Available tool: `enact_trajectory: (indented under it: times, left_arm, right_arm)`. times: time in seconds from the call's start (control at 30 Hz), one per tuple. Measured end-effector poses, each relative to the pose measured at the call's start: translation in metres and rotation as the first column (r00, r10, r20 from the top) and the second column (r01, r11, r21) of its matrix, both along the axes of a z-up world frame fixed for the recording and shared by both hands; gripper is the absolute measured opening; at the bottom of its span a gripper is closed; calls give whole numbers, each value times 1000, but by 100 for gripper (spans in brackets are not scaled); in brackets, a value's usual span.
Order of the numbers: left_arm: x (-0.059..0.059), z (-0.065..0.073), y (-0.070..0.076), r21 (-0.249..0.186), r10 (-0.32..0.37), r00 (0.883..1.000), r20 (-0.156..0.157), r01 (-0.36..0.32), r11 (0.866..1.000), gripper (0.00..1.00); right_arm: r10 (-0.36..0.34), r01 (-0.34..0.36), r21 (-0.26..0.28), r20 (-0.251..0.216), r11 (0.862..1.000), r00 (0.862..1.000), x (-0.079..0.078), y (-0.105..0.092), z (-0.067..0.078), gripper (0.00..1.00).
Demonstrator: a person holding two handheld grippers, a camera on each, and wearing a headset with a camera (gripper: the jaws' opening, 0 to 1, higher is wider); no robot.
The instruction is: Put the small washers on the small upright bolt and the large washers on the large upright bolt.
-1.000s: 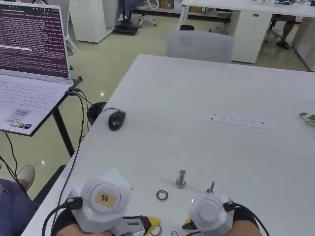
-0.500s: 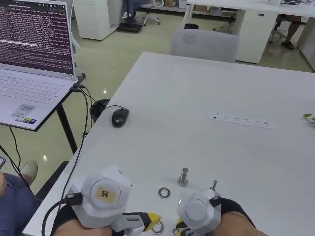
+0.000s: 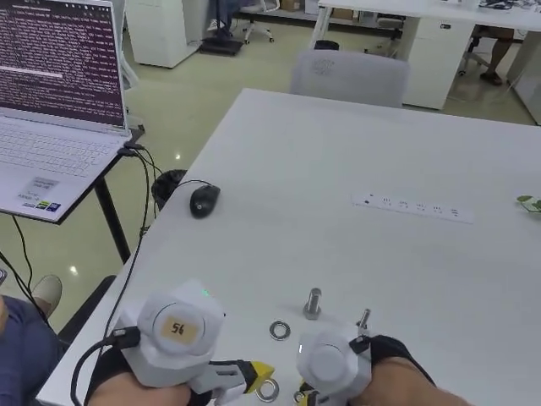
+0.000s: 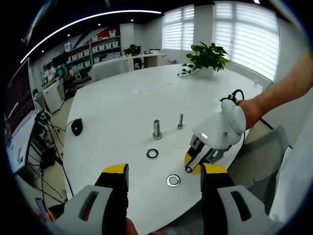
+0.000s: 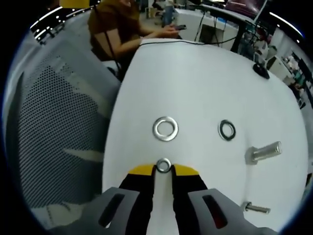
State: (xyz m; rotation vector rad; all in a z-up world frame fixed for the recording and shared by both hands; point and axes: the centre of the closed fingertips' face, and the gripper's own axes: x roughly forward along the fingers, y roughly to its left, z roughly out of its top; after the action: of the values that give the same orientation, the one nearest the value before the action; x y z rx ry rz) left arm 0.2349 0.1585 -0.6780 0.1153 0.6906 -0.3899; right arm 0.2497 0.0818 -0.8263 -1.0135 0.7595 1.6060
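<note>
One small washer (image 5: 159, 166) at the very tips of the right gripper (image 5: 163, 170): fingers pressed in, pinching it flat against the desk (image 5: 195, 73) near the front edge. On the left gripper (image 4: 165, 171), fingers spread wide, framing a large washer (image 4: 173, 180) on the desk, apart from it. Second large washer (image 4: 152, 153) just short of the large bolt (image 4: 157, 129); small bolt (image 4: 180, 121) beside that, both upright. In the right gripper view, washer touching both yellow tips; in the left gripper view, the right gripper from outside, tips slanted down at the desk. In the head view, open desk beyond the bolts up to power strip (image 3: 410, 207) and mouse (image 3: 204, 201); front edge close under both grippers.
</note>
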Motion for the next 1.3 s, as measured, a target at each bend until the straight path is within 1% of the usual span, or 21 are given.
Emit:
enact_trajectory:
  times: [0.07,0.1,0.17,0.33,0.5,0.63,0.7,0.73,0.8,0.87,1.03,1.07,1.17,1.2,1.23,1.3]
  left_arm:
    - [0,0,1,0,2,1000,1,-2,1000,59]
    - [0,0,1,0,3,1000,1,-3,1000,59]
    - [-1,0,3,0,8,1000,1,-8,1000,59]
    - [-3,-1,5,-1,16,1000,-2,-16,1000,59]
    - [-3,-1,6,0,19,1000,-2,-19,1000,59]
    - [-3,-1,6,0,21,1000,-2,-21,1000,59]
    - [-3,-1,7,0,21,1000,-3,-21,1000,59]
    - [-3,-1,7,1,21,1000,-4,-21,1000,59]
    - [-2,-1,6,0,19,1000,-4,-19,1000,59]
    - [-2,-1,4,1,15,1000,-5,-15,1000,59]
    - [0,-1,2,0,8,1000,-4,-8,1000,59]
    - [0,-1,2,1,7,1000,-5,-7,1000,59]
    - [0,-2,2,0,8,1000,-5,-8,1000,59]
    - [0,-2,2,0,7,1000,-6,-7,1000,59]
    - [-1,-2,2,1,7,1000,-7,-7,1000,59]
    - [0,-2,2,4,4,1000,-7,-4,1000,59]
  right_arm:
    - [-46,46,24,-16,999,999,1,0,0,13]
    - [-79,80,30,-38,996,996,0,0,0,13]
    - [-110,112,41,-59,993,992,1,-1,1,13]
    - [-129,131,49,-49,990,990,1,-4,2,13]
    - [-188,194,61,-84,979,979,3,-9,2,13]
    - [-224,230,71,-88,971,971,7,-17,4,13]
    - [-264,272,80,-96,959,960,13,-21,6,13]
    - [-288,297,88,-102,951,952,16,-24,7,13]
    - [-315,325,93,-105,941,943,22,-29,9,13]
    - [-339,349,100,-100,932,935,28,-37,13,13]
    - [-405,413,104,-88,905,910,47,-60,17,13]
    - [-424,432,105,-86,896,901,52,-66,18,13]
    - [-455,461,107,-81,881,887,63,-78,20,13]
    - [-471,477,108,-78,872,879,67,-84,22,13]
    - [-477,484,110,-80,868,875,70,-88,24,13]
    - [-483,488,110,-71,866,873,76,-94,25,13]
